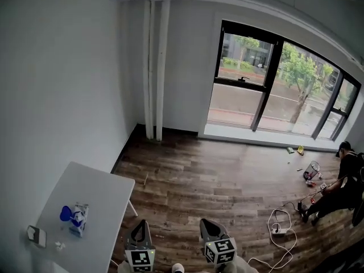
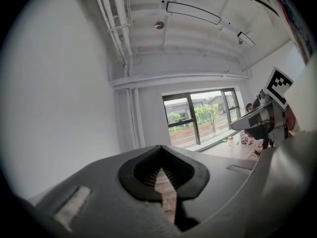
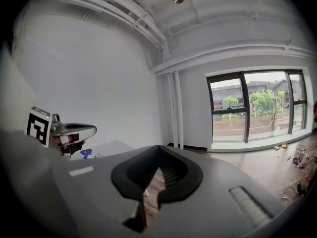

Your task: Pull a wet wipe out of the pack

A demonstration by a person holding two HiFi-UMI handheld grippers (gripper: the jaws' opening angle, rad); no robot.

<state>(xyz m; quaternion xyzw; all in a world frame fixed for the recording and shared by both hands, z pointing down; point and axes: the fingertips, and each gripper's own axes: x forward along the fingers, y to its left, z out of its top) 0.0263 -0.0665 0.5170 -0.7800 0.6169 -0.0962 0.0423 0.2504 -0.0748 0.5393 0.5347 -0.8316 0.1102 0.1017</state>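
L tongs [image 1: 142, 225] shut, empty | R tongs [image 1: 206, 224] shut, empty | wipe pack [image 1: 78, 219] on white table [image 1: 99, 186], well apart from both

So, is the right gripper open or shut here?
Shut. In its own view, the right gripper has its fingers meeting at the tips with nothing between them; only wooden floor shows through the gap below.

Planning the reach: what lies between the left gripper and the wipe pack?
Head view: only bare white tabletop and a strip of wood floor separate left gripper from wipe pack.
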